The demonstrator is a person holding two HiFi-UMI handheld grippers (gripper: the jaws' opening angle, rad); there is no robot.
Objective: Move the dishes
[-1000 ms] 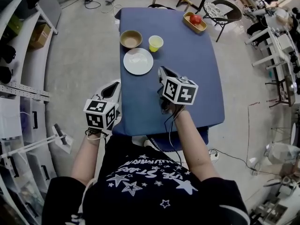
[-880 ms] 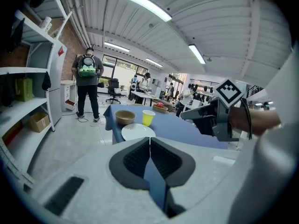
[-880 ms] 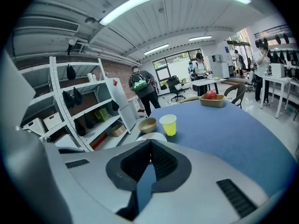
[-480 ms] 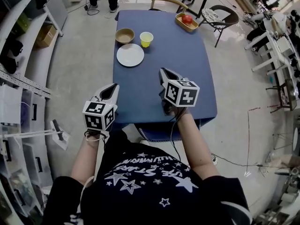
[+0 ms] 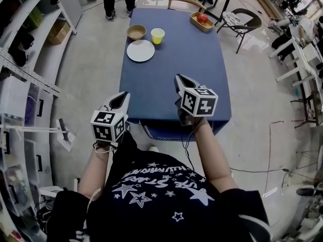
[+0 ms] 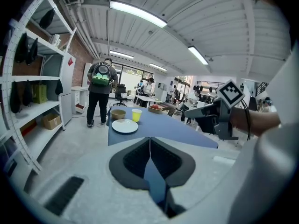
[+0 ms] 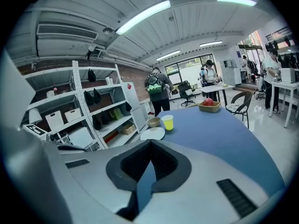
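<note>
On the table [image 5: 176, 69], dishes [image 5: 141, 50] lie farther.

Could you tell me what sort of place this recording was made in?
Probably an open lab or workshop, not a home: metal shelves holding boxes line one wall, strip lights hang under an exposed ceiling, and a blue table carries a plate, bowl and cup.

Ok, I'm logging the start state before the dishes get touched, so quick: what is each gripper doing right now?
Left gripper: shut, holding nothing.
Right gripper: shut, holding nothing.
</note>
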